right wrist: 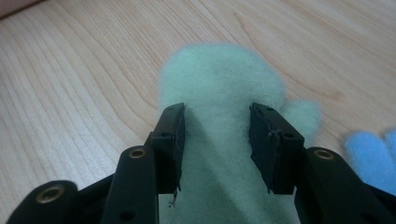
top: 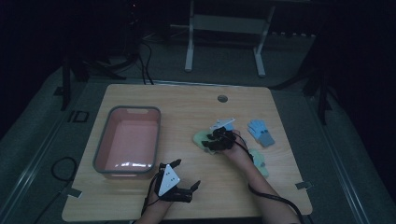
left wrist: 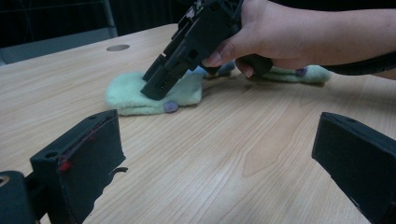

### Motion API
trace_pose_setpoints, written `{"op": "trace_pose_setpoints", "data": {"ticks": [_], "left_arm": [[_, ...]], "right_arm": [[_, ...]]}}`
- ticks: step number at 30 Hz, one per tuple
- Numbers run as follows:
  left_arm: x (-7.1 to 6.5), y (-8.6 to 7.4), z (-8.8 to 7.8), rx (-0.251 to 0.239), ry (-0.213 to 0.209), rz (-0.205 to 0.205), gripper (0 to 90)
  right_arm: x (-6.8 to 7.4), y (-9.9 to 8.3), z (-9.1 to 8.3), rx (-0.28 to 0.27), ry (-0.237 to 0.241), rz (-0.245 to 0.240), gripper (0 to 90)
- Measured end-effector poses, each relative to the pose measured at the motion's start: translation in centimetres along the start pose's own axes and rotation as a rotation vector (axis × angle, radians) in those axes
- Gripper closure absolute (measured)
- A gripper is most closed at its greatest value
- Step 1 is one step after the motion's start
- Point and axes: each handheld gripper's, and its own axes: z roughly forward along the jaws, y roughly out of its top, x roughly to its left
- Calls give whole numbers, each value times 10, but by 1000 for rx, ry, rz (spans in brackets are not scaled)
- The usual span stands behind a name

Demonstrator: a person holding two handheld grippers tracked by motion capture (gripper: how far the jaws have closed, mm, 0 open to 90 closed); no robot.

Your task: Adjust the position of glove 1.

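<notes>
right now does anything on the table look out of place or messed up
Nothing stands out. The green mitten lies flat between the right gripper's open jaws, a blue glove rests nearby, and the pink bin sits upright with nothing visible inside.

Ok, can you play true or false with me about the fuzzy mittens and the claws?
1. The pink plastic bin with the grey rim has a mitten inside. False: the bin looks empty.
2. The right claw is open over the fuzzy pale green mitten. True.
3. The left claw is squeezing a mitten. False: it is open over bare light wooden table.
4. A fuzzy blue glove lies on the table. True.
5. The blue glove is in the bin. False: it lies right of the green mitten.
</notes>
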Motion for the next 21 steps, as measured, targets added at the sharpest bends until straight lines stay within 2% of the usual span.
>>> {"op": "trace_pose_setpoints", "data": {"ticks": [4,7,8,9,12,14,15,16,17,19,20,21], "left_arm": [[0,0,0,1,1,1,21],[0,0,0,5,2,3,21],[0,0,0,5,3,5,21],[0,0,0,4,4,4,21],[0,0,0,4,8,0,21],[0,0,0,2,10,-2,21],[0,0,0,-2,11,-2,21],[0,0,0,-2,12,-3,21],[0,0,0,-2,12,-2,21],[0,0,0,-2,12,-2,21],[-1,0,0,-3,12,-1,21],[-1,0,0,-1,14,1,21]], "right_arm": [[1,-1,1,-7,-12,0,615],[2,-4,1,-28,-25,20,735],[3,-4,1,-34,-32,30,768],[4,-5,1,-40,-39,61,804],[8,-6,-1,-49,-59,126,847],[10,-5,-4,-49,-76,138,852],[13,-4,-8,-56,-95,159,855],[21,-1,-24,-87,-111,208,857],[24,0,-30,-105,-119,229,857],[28,1,-37,-111,-126,237,857],[38,0,-50,-132,-173,248,858],[42,0,-55,-133,-187,249,858]]}}
